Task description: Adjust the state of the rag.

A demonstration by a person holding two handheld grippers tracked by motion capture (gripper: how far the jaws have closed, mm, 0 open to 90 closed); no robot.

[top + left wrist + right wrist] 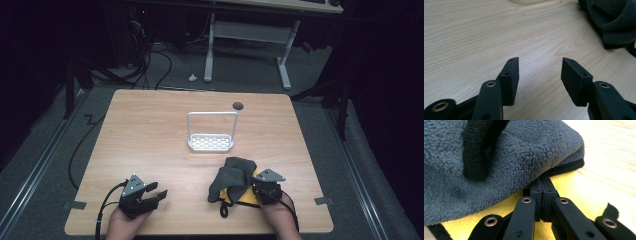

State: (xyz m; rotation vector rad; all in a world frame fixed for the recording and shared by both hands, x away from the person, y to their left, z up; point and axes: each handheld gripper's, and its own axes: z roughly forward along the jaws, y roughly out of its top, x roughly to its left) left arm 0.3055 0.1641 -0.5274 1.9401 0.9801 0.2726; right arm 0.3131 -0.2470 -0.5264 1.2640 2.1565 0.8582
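Grey cloth (233, 176) is lying at the right gripper's (254, 186) ten o'clock, jaws apparently pinching its edge, while the left gripper (156, 192) is waiting wide.

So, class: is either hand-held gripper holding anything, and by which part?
The right hand-held gripper is shut at the edge of the grey cloth, whose fold hides the jaw tips, so the hold is unclear. The left hand-held gripper is open, holding nothing.

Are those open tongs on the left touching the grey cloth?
Apart. The high view shows bare table between the left tongs and the grey cloth.
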